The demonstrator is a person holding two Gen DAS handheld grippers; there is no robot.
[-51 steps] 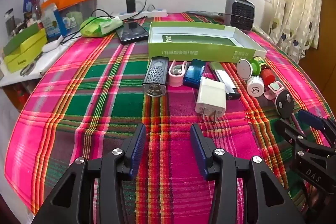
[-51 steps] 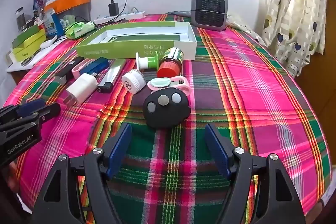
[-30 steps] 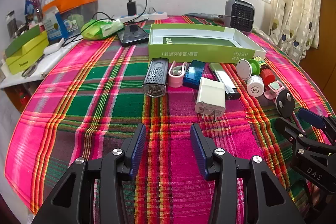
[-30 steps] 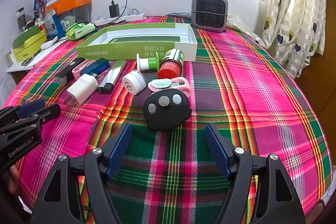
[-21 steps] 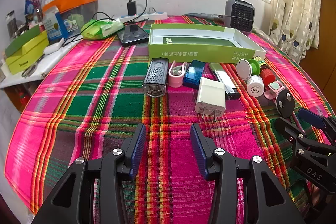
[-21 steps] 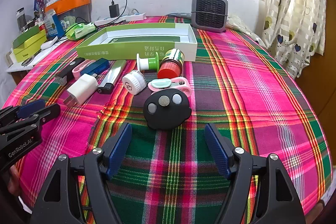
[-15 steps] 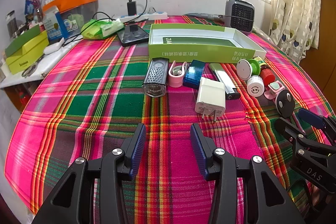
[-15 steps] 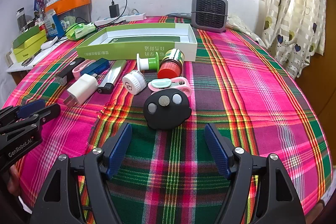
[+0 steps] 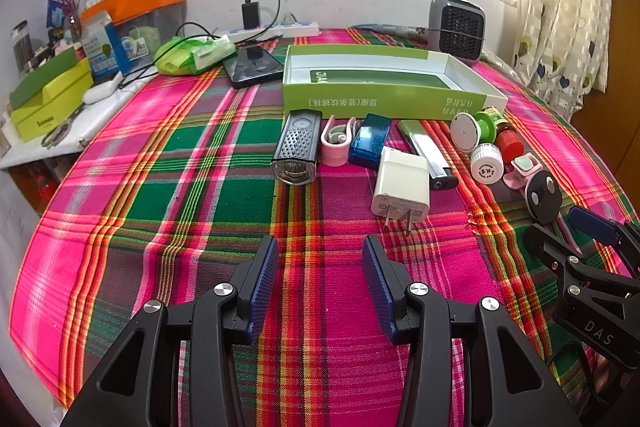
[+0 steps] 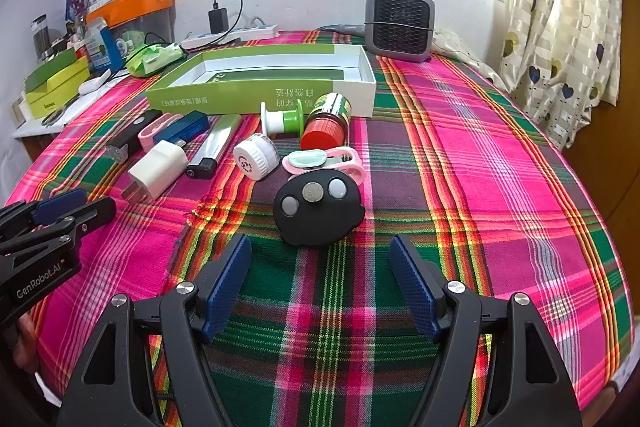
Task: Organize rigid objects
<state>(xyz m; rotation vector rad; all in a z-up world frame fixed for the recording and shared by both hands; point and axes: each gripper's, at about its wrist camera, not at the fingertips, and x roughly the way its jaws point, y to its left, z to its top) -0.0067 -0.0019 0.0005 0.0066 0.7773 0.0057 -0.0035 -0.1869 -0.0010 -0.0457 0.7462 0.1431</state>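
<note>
Your right gripper (image 10: pixel 320 283) is spread wide and empty at the bottom of its view, with the black three-button remote (image 10: pixel 318 213) lying flat on the plaid cloth (image 10: pixel 460 155) just above centre. It looks light, hard and smooth-shelled (likely slippery), so pinch it across its narrower sides, low against the cloth. Your left gripper (image 9: pixel 320 285) is likewise spread and empty, the white charger (image 9: pixel 401 185) lying above and right of it; grip its flat faces, not the prongs, and carry either to the open green box (image 10: pixel 256 95) in the upper middle.

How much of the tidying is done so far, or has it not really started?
It looks barely started. The open green cardboard box holds no loose items. Both claws, left and right, are open and empty. Still on the plaid tablecloth: the white plug charger, black three-button remote and the other small items.
</note>
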